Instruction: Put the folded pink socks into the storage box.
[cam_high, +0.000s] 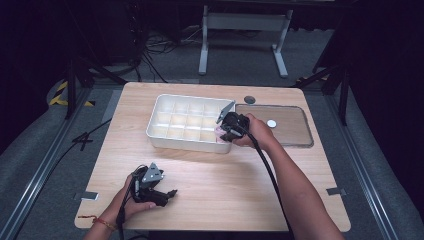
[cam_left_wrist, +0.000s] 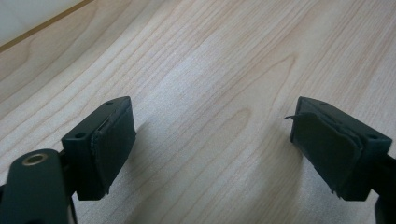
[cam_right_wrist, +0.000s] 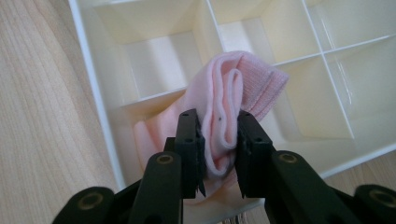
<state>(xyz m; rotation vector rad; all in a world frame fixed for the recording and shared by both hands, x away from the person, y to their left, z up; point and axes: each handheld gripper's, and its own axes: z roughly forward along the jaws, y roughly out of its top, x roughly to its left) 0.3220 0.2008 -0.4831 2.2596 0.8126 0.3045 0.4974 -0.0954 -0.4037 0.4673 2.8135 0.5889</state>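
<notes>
High view: a white divided tray (cam_high: 160, 120) sits on a wooden table (cam_high: 225, 175); the right gripper (cam_high: 226, 131) hovers at the tray's near right corner.

Left gripper view: the left gripper (cam_left_wrist: 210, 140) rests with jaws wide apart, holding nothing.

Right gripper view: jaws clamp a folded pink sock (cam_right_wrist: 224, 107) above a corner compartment. Released here, the sock's loose end could drape over a divider (cam_right_wrist: 140, 99) rather than drop in.

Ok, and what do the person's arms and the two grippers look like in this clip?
Both forearms are bare, no sleeves; a thin red-orange band circles the left wrist. The left gripper and right gripper are black, each topped by a grey three-cornered plate, each trailing a black cable. The jaws carry flat dark pads, worn and peeling at the edges.
</notes>
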